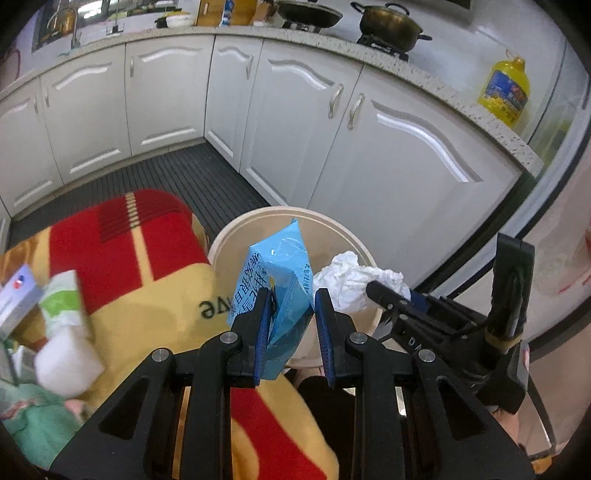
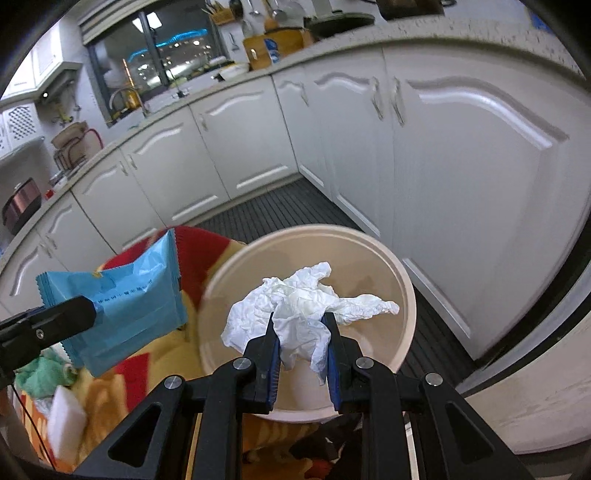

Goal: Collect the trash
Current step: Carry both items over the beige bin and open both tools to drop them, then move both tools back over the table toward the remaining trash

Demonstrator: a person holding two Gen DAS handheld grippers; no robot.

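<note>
Above the beige bin point(image 2: 404, 295), the right hand-held gripper point(image 2: 301, 341) clamps a crumpled white tissue point(image 2: 306, 295), and the left hand-held gripper point(image 1: 290, 314) grips a blue wrapper point(image 1: 280, 266) over its near rim. Neither piece is dropped yet; a white sponge point(image 1: 68, 360) and small boxes point(image 1: 18, 295) remain on the blanket point(image 1: 147, 295).

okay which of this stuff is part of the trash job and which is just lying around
Job: blue wrapper in left tongs; crumpled tissue in right tongs; beige bin.
Lying about: white sponge, striped blanket, oil bottle, pot.
</note>
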